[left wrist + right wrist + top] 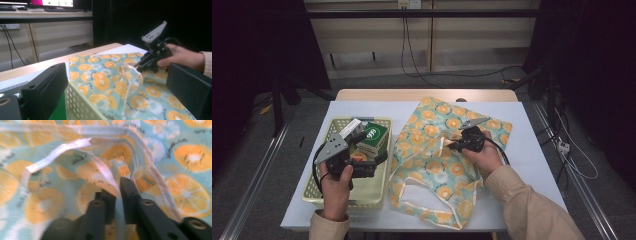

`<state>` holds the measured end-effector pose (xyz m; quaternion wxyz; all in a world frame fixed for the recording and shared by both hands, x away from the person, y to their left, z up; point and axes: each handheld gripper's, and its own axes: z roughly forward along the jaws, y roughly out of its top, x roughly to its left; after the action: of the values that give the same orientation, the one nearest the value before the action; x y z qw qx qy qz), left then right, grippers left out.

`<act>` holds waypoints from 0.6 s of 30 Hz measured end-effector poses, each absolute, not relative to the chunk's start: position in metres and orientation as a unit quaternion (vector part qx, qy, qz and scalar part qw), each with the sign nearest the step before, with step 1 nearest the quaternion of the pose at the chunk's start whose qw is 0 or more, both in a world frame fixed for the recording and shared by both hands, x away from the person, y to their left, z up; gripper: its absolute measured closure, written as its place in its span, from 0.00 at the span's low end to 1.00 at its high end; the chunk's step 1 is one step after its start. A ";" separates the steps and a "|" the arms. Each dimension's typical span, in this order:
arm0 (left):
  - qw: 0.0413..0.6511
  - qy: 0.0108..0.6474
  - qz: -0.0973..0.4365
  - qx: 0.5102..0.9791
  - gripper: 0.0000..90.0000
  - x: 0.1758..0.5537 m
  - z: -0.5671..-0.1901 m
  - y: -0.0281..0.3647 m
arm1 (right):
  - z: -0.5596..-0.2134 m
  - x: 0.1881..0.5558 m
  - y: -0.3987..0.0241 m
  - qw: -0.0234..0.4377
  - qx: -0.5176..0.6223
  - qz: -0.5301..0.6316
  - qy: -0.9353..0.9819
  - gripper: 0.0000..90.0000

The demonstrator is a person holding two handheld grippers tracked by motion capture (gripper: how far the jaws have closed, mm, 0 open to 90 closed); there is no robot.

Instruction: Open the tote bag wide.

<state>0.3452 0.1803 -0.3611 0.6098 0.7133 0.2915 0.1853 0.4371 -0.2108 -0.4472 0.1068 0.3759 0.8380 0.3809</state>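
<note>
A teal tote bag [432, 125] printed with orange slices lies spread on the white table top. My right gripper [453, 145] is at the bag's middle, shut on the white-trimmed rim of its opening [107, 173]. That rim is pulled up into a small peak [130, 71]; the right gripper [136, 66] sits just beyond it, and its two jaws [118, 186] stand close together on the hem. My left gripper [369, 150] hovers over the yellow basket [337, 197], open, jaws wide apart [117, 72] with nothing between them, aimed toward the bag [100, 82].
The perforated basket [82, 102] holds a green box [373, 136] and other small items. The bag's handle loop [422, 205] lies near the table's front edge. White table surface [527, 165] shows right of the bag. Cables run across the floor beyond the table.
</note>
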 end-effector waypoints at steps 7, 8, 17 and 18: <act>0.607 0.294 0.186 0.714 0.04 0.346 -0.362 0.181 | -0.459 0.439 -0.199 0.150 0.356 0.346 0.855 0.46; 0.608 0.293 0.186 0.714 0.04 0.346 -0.362 0.181 | -0.460 0.440 -0.199 0.152 0.358 0.345 0.854 0.44; 0.605 0.293 0.187 0.716 0.04 0.346 -0.362 0.181 | -0.459 0.450 -0.208 0.139 0.386 0.352 0.841 0.85; 0.605 0.294 0.188 0.716 0.04 0.346 -0.361 0.181 | -0.459 0.451 -0.208 0.136 0.384 0.350 0.843 0.91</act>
<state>0.3456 0.1809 -0.3614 0.6048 0.7160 0.2938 0.1875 0.4514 -0.2081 -0.4587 0.1355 0.3843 0.8433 0.3505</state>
